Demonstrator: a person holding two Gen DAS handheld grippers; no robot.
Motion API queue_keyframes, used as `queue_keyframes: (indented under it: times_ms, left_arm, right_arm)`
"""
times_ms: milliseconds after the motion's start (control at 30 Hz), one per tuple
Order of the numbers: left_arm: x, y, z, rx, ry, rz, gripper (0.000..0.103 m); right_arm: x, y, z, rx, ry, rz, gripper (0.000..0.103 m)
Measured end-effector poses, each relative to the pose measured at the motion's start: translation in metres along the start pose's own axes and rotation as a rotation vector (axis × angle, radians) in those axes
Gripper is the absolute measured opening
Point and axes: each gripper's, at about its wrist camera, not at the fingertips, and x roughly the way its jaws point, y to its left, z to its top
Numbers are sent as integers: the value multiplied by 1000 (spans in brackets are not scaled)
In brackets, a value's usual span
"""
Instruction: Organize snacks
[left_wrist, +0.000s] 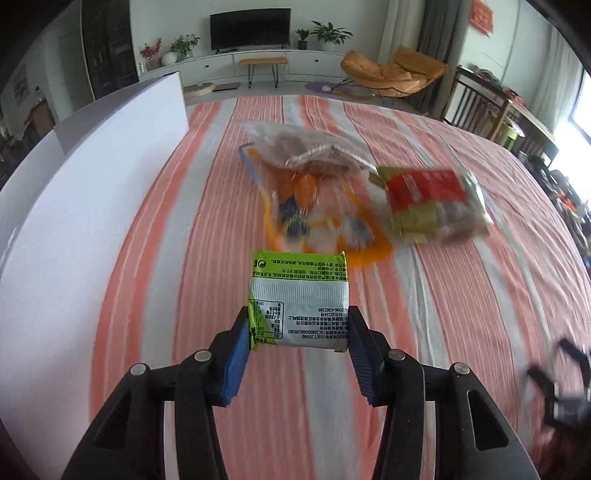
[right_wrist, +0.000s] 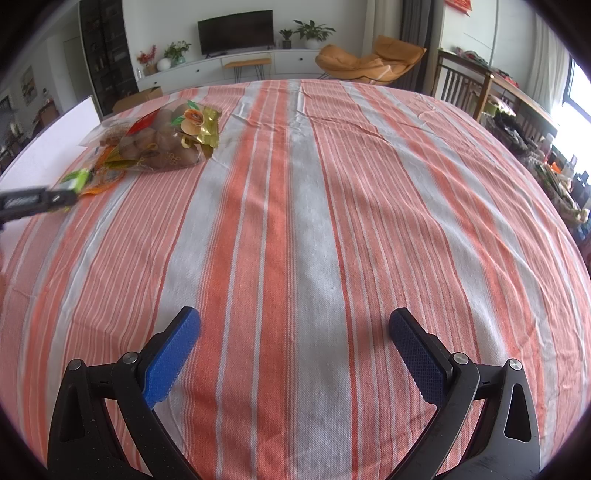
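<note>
Clamped on the near end of the green snack packet (left_wrist: 299, 295), the left gripper (left_wrist: 297, 332) holds it above the striped tabletop (left_wrist: 461, 314), short of the snack bags (left_wrist: 314, 184) toward the far-left edge. Keep the squeeze steady and carry it level toward the white box (left_wrist: 92, 184), since the far end hangs unsupported. Right gripper (right_wrist: 293, 332) waits wide open, holding nothing.

The left gripper (left_wrist: 298, 332) points steeply downward, its blue pads (left_wrist: 236, 354) pressed against both sides of a green and silver snack packet (left_wrist: 299, 295). The right gripper (right_wrist: 294, 325) also tilts downward, jaws spread wide with nothing between them.
</note>
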Motion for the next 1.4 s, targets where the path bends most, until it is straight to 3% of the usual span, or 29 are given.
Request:
queue_keyframes:
  times_ms: [133,200,267,467,533,1400]
  left_arm:
    - [-33,15,-50,40,30,-19,50]
    - [-34,21,-65,45,46,-10,56]
    - [-31,25,-74,44,41,22,81]
    - [-16,32,-77,14,-26,71,103]
    - [-15,33,-80,9,-52,72,103]
    - [-15,33,-81,11,-54,72,103]
  right_arm:
    - [0,0,0,0,0,0,103]
    - [0,0,0,0,0,0,103]
    - [0,0,0,0,0,0,103]
    - [0,0,0,2,0,0,103]
    - [4,0,3,1,0,0,103]
    - [4,1,3,1,1,-1,103]
